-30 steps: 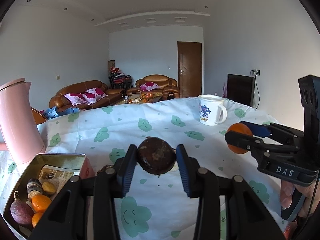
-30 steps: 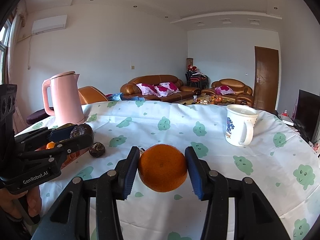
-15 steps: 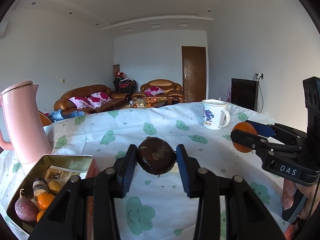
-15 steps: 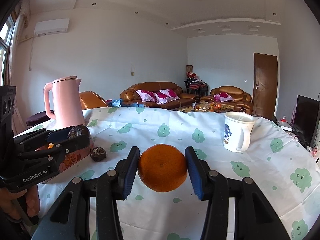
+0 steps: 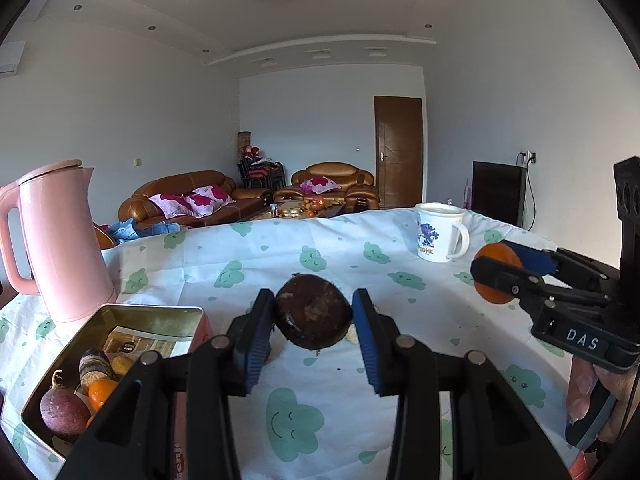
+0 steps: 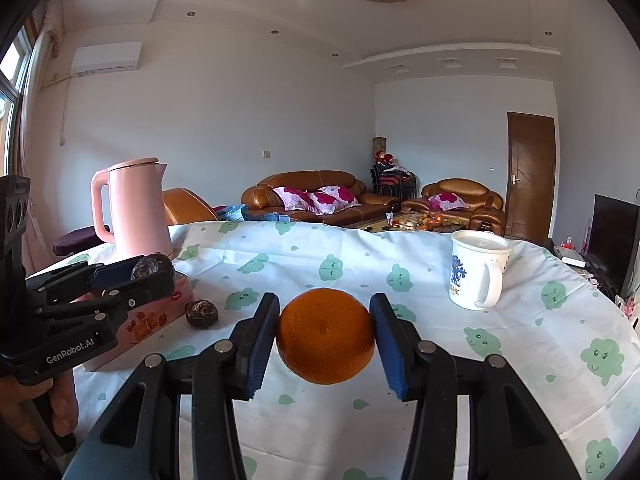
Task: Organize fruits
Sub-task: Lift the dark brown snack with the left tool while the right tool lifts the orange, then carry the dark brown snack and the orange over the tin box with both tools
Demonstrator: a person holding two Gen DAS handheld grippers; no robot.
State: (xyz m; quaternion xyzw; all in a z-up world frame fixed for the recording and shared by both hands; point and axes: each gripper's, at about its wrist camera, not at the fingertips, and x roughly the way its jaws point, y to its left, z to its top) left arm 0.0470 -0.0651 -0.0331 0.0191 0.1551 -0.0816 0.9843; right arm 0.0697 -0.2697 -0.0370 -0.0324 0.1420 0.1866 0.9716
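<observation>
My left gripper [image 5: 313, 317] is shut on a dark brown fruit [image 5: 313, 317] and holds it above the table, just right of an open metal tin [image 5: 160, 311]. The tin holds a purple fruit [image 5: 64, 410], an orange [image 5: 102, 392] and other pieces. My right gripper [image 6: 325, 341] is shut on an orange [image 6: 325, 341] above the table. In the left wrist view the right gripper [image 5: 496, 274] is at the right with the orange [image 5: 493, 258]. In the right wrist view the left gripper [image 6: 152, 270] is at the left above the tin. Another dark brown fruit [image 6: 201, 313] lies on the cloth beside the tin.
A pink kettle [image 5: 60, 240] stands behind the tin at the left. A white mug [image 6: 478, 274] stands at the right back. The table has a white cloth with green clouds [image 6: 320, 256]. Sofas and a door are far behind.
Both grippers have risen and tilted up a little, each still holding its fruit. The tin and kettle now sit further into the left wrist view.
</observation>
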